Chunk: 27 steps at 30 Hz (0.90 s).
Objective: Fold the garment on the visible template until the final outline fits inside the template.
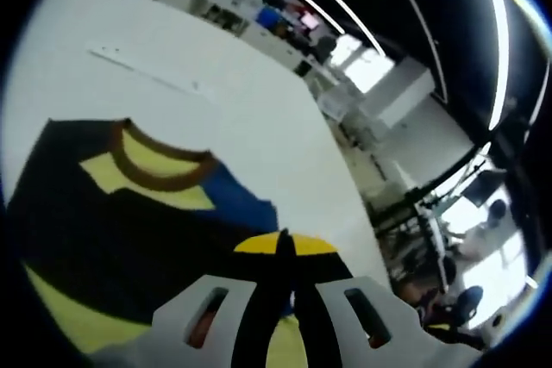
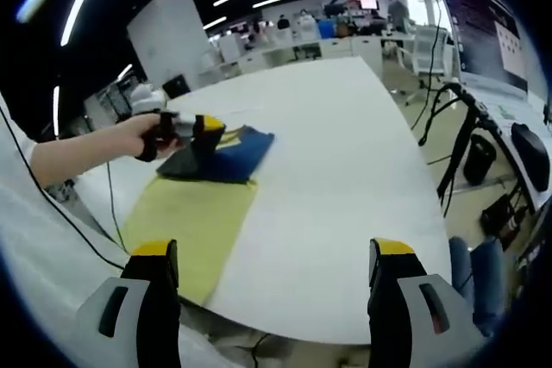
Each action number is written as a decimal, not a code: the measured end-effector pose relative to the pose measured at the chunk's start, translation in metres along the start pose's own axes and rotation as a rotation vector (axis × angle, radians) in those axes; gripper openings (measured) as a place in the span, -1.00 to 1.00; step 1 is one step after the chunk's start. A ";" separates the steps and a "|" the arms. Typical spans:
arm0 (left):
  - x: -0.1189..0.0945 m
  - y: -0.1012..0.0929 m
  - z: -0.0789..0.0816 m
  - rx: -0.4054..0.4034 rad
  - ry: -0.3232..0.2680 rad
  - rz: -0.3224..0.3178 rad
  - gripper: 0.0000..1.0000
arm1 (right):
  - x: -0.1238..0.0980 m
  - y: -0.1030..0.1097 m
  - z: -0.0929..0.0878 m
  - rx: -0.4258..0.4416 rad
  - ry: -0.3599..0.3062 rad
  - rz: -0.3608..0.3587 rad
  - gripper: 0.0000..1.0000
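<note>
We see a dark navy and blue garment with a brown collar and yellow patches (image 1: 129,213), lying on a flat yellow rectangular template sheet (image 2: 194,221) on the big white worktop (image 2: 345,178). In the right gripper view the garment (image 2: 220,157) is already a small bundle at the far end of the template, at about 10 o'clock from the middle of the picture, and most of the yellow sheet lies bare towards us.

The left claw (image 1: 285,256) has its two yellow-tipped jaws pressed together, at about 6 o'clock in the left gripper view. It sits on or just above the garment edge, but we cannot tell if cloth is pinched between the jaws. In the right gripper view this same left claw (image 2: 203,131) is held by a person's hand (image 2: 142,137) at the near-left side of the bundle, touching it or almost.

The right claw (image 2: 274,256) is spread wide, its jaws well apart at 7 and 5 o'clock, and it hovers away from the garment and holds nothing.

We judge that the folding is well advanced: the garment looks several times folded and small. Its blue corner (image 2: 254,146) seems to reach over the right edge of the template, so the outline perhaps does not fit inside yet. What is left is probably to tuck or shift this part inside and then release.
</note>
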<state>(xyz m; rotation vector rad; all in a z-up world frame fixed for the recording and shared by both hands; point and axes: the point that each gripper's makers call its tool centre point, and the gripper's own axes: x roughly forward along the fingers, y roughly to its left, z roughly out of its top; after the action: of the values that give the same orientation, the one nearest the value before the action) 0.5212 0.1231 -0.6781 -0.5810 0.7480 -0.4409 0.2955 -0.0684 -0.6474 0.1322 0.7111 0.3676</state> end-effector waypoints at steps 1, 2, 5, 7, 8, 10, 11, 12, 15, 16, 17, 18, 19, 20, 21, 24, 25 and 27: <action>0.002 0.000 -0.001 -0.003 0.002 0.002 -1.00 | 0.000 -0.001 0.000 0.000 0.000 -0.001 0.82; 0.004 0.001 -0.002 -0.007 0.004 0.003 -1.00 | -0.001 -0.002 0.001 0.000 0.000 -0.001 0.82; 0.008 0.001 -0.005 -0.018 0.007 0.007 -1.00 | -0.001 -0.006 0.001 -0.001 0.004 -0.004 0.82; 0.011 0.001 -0.009 -0.025 0.011 0.011 -1.00 | -0.002 -0.008 0.001 -0.001 0.006 -0.005 0.82; 0.012 0.001 -0.010 -0.025 0.013 0.013 -1.00 | -0.002 -0.009 0.001 0.000 0.007 -0.006 0.82; 0.015 0.002 -0.013 -0.028 0.019 0.017 -1.00 | -0.003 -0.011 0.000 0.001 0.009 -0.007 0.82; 0.016 0.002 -0.014 -0.029 0.020 0.018 -1.00 | -0.003 -0.012 0.000 0.001 0.010 -0.008 0.82; 0.018 0.004 -0.015 -0.031 0.021 0.020 -1.00 | -0.003 -0.013 0.000 0.001 0.012 -0.009 0.82; 0.021 0.007 -0.017 -0.051 0.022 0.025 -1.00 | -0.003 -0.015 -0.001 0.003 0.016 -0.009 0.82; 0.022 0.008 -0.019 -0.057 0.024 0.026 -1.00 | -0.003 -0.015 -0.002 0.003 0.017 -0.008 0.82; 0.023 0.009 -0.020 -0.058 0.026 0.027 -1.00 | -0.003 -0.015 -0.002 0.002 0.018 -0.007 0.82; 0.024 0.009 -0.020 -0.056 0.027 0.028 -1.00 | -0.002 -0.015 -0.002 0.001 0.020 -0.005 0.82; 0.024 0.009 -0.021 -0.054 0.029 0.028 -1.00 | -0.002 -0.015 -0.003 0.001 0.021 -0.004 0.82; 0.025 0.010 -0.022 -0.053 0.029 0.028 -1.00 | -0.002 -0.015 -0.003 0.001 0.022 -0.003 0.82; 0.026 0.011 -0.023 -0.055 0.031 0.028 -1.00 | -0.002 -0.015 -0.003 0.000 0.023 -0.002 0.82; 0.027 0.012 -0.024 -0.062 0.030 0.027 -1.00 | -0.001 -0.016 -0.003 0.000 0.026 0.000 0.82; 0.028 0.012 -0.024 -0.065 0.030 0.025 -1.00 | -0.001 -0.017 -0.003 0.000 0.027 0.000 0.82; 0.029 0.012 -0.025 -0.072 0.029 0.023 -1.00 | -0.001 -0.018 -0.003 -0.002 0.028 0.000 0.82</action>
<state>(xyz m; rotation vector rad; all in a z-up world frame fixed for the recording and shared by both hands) 0.5243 0.1078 -0.7150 -0.6342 0.7997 -0.4033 0.2981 -0.0850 -0.6534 0.1249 0.7387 0.3708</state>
